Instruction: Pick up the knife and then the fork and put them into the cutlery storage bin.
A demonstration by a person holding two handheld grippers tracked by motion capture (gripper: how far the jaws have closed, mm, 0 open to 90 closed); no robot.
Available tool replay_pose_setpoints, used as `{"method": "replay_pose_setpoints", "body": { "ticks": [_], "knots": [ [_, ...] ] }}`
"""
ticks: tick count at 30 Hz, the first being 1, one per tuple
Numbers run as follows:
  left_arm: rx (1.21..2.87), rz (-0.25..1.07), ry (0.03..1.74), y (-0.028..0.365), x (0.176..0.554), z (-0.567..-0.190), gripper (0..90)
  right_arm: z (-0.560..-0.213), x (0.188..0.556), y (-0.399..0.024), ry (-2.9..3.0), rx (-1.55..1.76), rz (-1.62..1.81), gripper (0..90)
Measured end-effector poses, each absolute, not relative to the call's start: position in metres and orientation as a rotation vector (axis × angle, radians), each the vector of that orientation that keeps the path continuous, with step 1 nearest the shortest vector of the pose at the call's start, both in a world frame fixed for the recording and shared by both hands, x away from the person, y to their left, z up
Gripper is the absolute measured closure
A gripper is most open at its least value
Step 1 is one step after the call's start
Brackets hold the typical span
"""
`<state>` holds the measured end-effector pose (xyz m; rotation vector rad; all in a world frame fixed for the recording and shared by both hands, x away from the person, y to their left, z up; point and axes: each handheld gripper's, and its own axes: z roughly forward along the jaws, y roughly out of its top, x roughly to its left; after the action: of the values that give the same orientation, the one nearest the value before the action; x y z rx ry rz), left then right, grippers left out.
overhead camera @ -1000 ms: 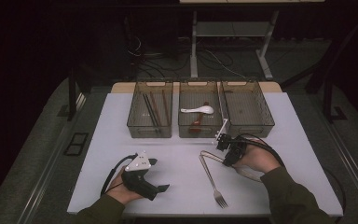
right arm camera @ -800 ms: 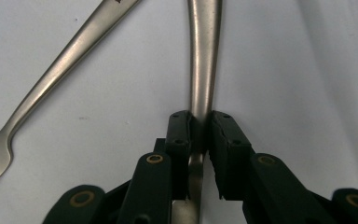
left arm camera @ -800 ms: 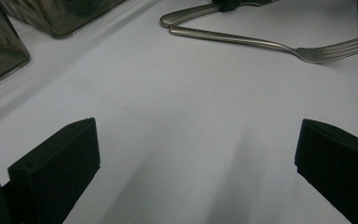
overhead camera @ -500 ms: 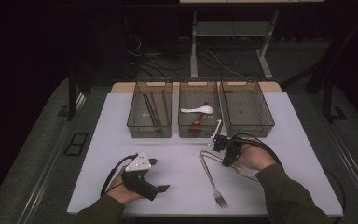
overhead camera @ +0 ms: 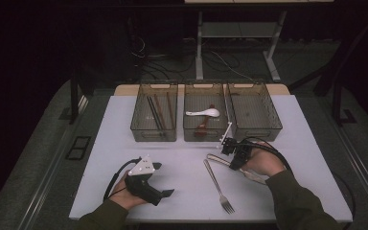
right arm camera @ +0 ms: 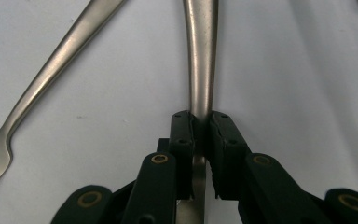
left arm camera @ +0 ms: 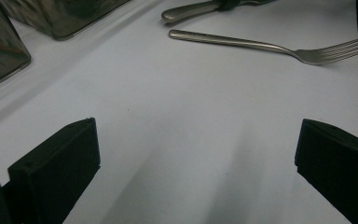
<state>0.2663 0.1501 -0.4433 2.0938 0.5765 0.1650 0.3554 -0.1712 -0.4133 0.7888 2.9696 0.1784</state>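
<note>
From above, the right gripper sits low on the bench beside a fork. The left gripper gapes wide over bare bench. The right gripper's own view shows its jaws, just closing, clamped on a spoon handle.

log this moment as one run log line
right gripper: jaws just closed onto steel utensil handle | left gripper: open, resting on table | fork: loose

Dark room; grey floor
</note>
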Motion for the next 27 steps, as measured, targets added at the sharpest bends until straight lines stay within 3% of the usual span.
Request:
{"method": "replay_pose_setpoints", "body": {
  "ticks": [18, 27],
  "knots": [
    [2.076, 0.183, 0.565, 0.153, 0.269, -0.442, 0.0, -0.368, 0.348, -0.226, 2.725, 0.994, 0.657, 80.4],
    [2.073, 0.184, 0.564, 0.153, 0.267, -0.441, 0.0, -0.363, 0.344, -0.248, 2.630, 1.040, 0.811, 80.4]
  ]
}}
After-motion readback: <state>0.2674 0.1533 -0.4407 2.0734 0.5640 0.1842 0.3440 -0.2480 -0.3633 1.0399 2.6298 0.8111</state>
